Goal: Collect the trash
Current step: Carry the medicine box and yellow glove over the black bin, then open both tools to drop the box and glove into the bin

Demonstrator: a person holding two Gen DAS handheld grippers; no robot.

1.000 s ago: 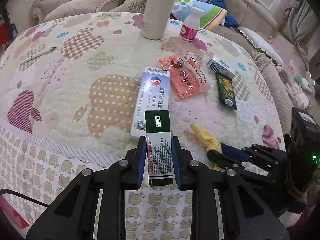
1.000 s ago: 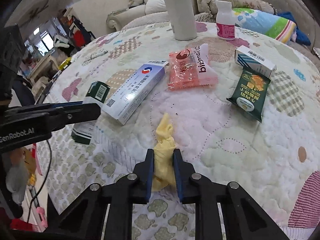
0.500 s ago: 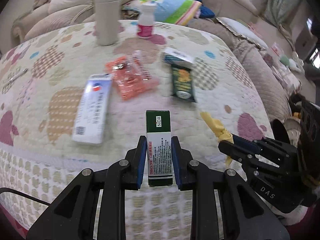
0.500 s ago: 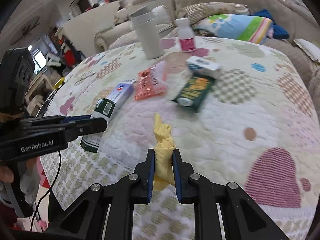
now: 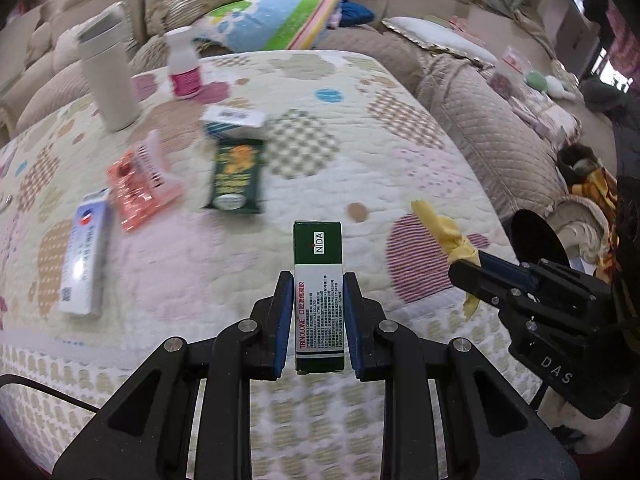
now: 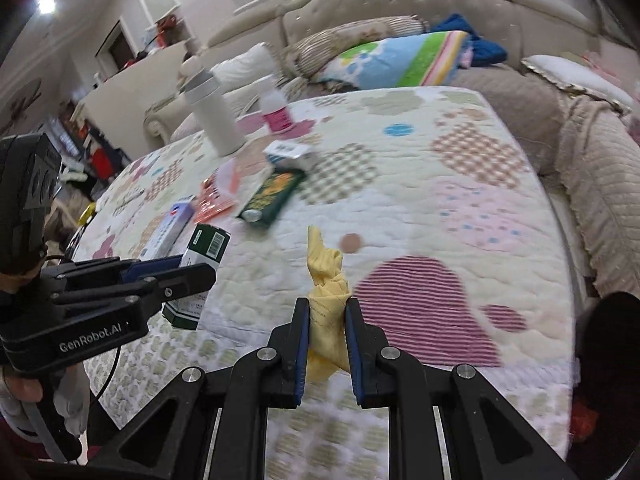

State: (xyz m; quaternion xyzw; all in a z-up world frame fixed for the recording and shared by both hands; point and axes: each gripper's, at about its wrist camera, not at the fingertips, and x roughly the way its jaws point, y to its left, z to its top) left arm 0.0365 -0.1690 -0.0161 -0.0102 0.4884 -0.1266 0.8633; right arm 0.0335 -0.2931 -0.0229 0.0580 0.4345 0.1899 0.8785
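My left gripper point(image 5: 319, 288) is shut on a green and white medicine box point(image 5: 318, 272), held above the quilted table point(image 5: 360, 152); the same box point(image 6: 208, 244) shows at the left of the right wrist view. My right gripper point(image 6: 327, 312) is shut on a crumpled yellow wrapper point(image 6: 326, 280), which also appears at the right of the left wrist view point(image 5: 448, 232). Lying on the quilt are a dark green packet point(image 5: 238, 176), an orange snack bag point(image 5: 140, 184), a long white and blue box point(image 5: 84, 252) and a small white box point(image 5: 234, 120).
A white tumbler point(image 5: 108, 76) and a pink-labelled bottle point(image 5: 184, 64) stand at the table's far side. Sofas with cushions point(image 5: 280, 20) ring the table. A dark round opening point(image 5: 538, 240) sits low at the right, beyond the table edge.
Both grippers have swung to the right along the table's front edge, each still holding its item. The items on the quilt have drifted left in both views.
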